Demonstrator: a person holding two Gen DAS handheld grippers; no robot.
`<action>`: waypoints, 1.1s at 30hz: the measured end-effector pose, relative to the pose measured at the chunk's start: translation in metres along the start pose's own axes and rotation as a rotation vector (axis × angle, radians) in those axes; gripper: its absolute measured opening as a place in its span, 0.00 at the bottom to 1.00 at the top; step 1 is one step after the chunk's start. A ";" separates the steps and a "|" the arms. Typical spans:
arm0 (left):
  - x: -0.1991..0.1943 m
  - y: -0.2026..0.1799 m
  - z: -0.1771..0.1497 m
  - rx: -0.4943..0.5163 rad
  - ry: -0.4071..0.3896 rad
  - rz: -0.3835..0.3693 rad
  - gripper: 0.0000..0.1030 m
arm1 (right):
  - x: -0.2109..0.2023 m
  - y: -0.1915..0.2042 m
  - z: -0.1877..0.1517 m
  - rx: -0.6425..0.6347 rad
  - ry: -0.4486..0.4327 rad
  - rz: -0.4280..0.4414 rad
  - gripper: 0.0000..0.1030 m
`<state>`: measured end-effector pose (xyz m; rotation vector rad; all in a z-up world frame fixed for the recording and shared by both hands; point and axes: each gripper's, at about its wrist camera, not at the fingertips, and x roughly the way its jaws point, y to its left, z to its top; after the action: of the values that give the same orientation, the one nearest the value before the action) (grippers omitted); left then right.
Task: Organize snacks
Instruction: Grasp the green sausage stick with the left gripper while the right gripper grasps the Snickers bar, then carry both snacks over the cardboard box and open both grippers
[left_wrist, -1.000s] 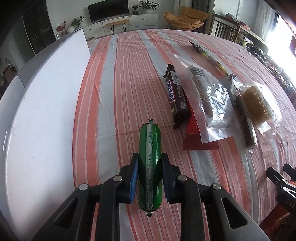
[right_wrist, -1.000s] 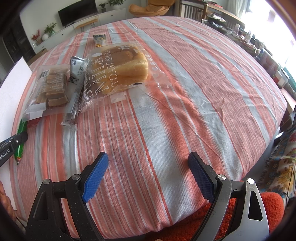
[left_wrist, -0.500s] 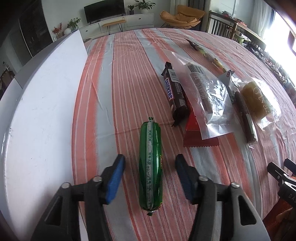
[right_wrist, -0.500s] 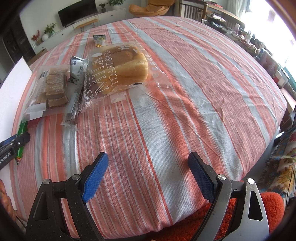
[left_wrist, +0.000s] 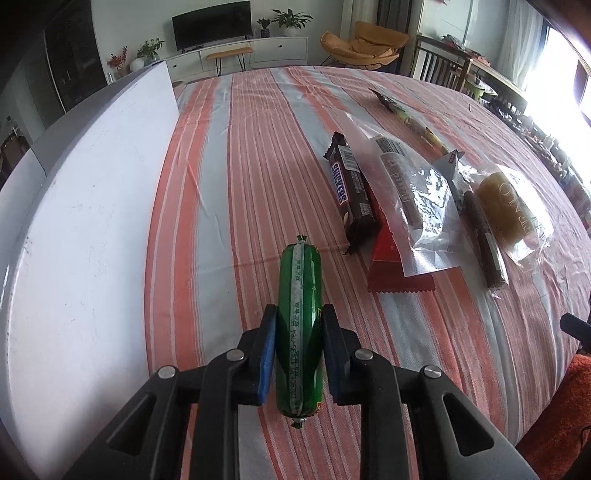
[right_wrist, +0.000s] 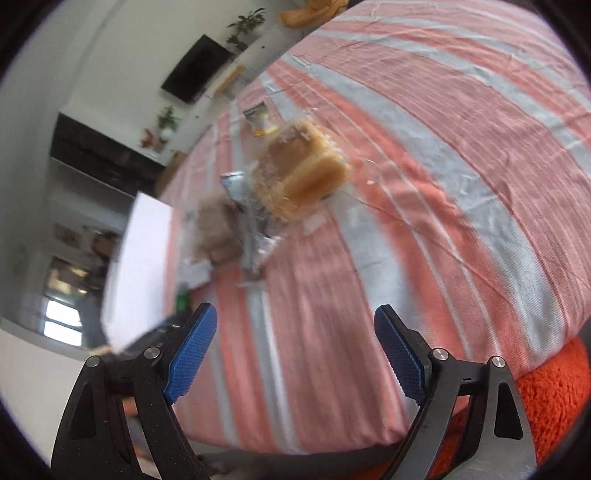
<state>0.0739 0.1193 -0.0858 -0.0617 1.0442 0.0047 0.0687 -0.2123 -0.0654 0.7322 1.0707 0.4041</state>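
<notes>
The green sausage stick (left_wrist: 299, 325), firm but slick-looking, has just been re-clamped mid-length by the left gripper (left_wrist: 299, 354) on the bench (left_wrist: 229, 184), while the right gripper (right_wrist: 295, 354) is left wide open, empty.

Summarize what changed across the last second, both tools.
The left tool let go of the green sausage pack half a second ago, then its jaws closed again and now clamp it in about the same spot. The right tool, open and empty, swung and rolled, so its view is tilted and blurred. The Snickers bar, bread bag and other snacks stayed put on the striped cloth.
</notes>
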 end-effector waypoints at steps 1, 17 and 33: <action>-0.001 0.001 -0.001 -0.008 -0.004 -0.011 0.22 | 0.004 0.008 0.004 0.000 0.026 0.058 0.87; -0.017 -0.004 -0.023 -0.036 0.012 -0.139 0.22 | 0.117 0.069 0.063 -0.200 0.145 -0.407 0.37; -0.125 0.008 -0.016 -0.055 -0.171 -0.284 0.22 | 0.042 0.091 0.024 -0.126 0.134 0.032 0.17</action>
<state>-0.0031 0.1299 0.0142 -0.2548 0.8568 -0.2155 0.1131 -0.1302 -0.0210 0.6175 1.1493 0.5499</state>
